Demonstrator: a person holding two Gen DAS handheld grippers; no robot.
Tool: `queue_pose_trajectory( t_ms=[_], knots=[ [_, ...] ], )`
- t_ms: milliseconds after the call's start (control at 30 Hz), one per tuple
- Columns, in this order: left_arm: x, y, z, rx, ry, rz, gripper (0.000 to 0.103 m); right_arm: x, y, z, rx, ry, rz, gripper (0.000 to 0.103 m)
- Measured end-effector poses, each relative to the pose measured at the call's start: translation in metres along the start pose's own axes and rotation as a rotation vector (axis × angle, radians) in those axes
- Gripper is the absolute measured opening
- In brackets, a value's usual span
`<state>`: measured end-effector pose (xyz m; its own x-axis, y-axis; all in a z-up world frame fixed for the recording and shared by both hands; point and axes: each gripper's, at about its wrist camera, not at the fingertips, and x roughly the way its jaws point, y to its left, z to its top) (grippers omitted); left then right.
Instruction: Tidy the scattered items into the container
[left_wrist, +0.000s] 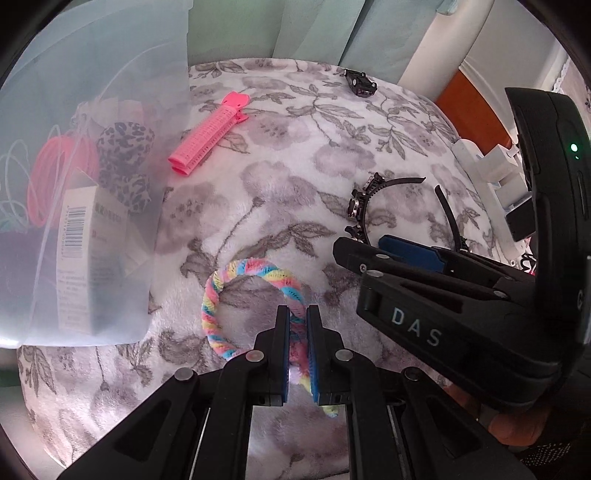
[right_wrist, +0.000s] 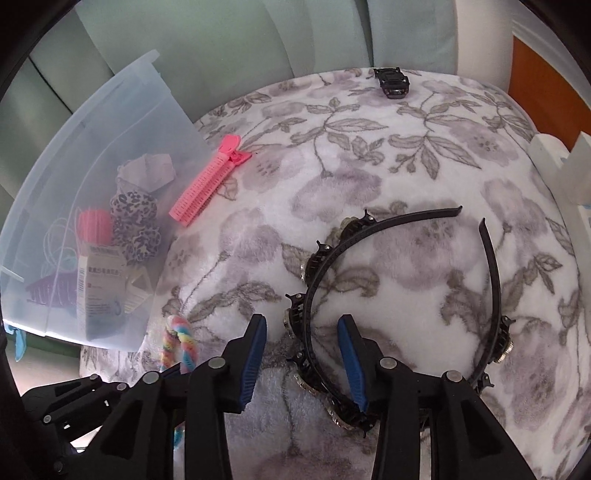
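Left wrist view: left hand-held gripper (left_wrist: 297, 314) clamped on the near arc of the pastel twisted hair tie (left_wrist: 236, 295), which lies on the floral blanket (left_wrist: 280, 184). Translucent container (left_wrist: 92, 184) at far left, already holding a leopard scrunchie (left_wrist: 125, 162), a pink coil (left_wrist: 55, 173) and a small box (left_wrist: 88, 258). Pink hair clip (left_wrist: 208, 134) lies just right of the container. Black toy car (left_wrist: 360, 83) at the far edge.

Right wrist view: right hand-held gripper (right_wrist: 304, 332) with jaws apart, straddling the near-left curve of the black headband (right_wrist: 369, 236); pads not pressing on it. Headband lies flat on the blanket, well right of the container (right_wrist: 110, 147). Hair tie (right_wrist: 177, 339) visible near left, beside the container's near corner.
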<state>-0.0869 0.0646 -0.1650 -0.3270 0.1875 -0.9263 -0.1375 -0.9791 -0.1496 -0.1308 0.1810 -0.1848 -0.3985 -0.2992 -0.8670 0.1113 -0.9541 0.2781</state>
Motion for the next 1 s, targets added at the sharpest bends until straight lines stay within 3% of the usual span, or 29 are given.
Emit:
queue_pose_trajectory(
  t_ms=[167, 367, 533, 633, 700, 867, 1000],
  knots=[
    [0.002, 0.005, 0.001, -0.017, 0.008, -0.011, 0.009, 0.004, 0.007, 0.001, -0.031, -0.013, -0.039, 0.048],
    [0.003, 0.008, -0.001, -0.029, 0.009, -0.028, 0.009, 0.004, -0.003, 0.001, 0.034, -0.015, 0.034, 0.055],
    [0.005, 0.011, 0.001, -0.036, 0.01, -0.039, 0.009, 0.004, -0.001, 0.002, 0.015, -0.011, 0.047, 0.064],
    [0.005, 0.011, 0.001, -0.035, 0.008, -0.044, 0.009, 0.004, 0.004, 0.0, -0.006, -0.006, 0.029, 0.064],
    [0.005, 0.012, 0.001, -0.033, 0.008, -0.045, 0.009, 0.006, 0.01, 0.001, -0.023, -0.001, -0.014, 0.059],
    [0.008, 0.012, -0.001, -0.031, 0.011, -0.049, 0.009, 0.009, 0.018, 0.001, -0.086, -0.015, -0.126, 0.032],
    [0.007, 0.012, -0.002, -0.031, 0.009, -0.05, 0.009, 0.01, 0.019, 0.002, -0.112, -0.019, -0.15, 0.026]
  ],
)
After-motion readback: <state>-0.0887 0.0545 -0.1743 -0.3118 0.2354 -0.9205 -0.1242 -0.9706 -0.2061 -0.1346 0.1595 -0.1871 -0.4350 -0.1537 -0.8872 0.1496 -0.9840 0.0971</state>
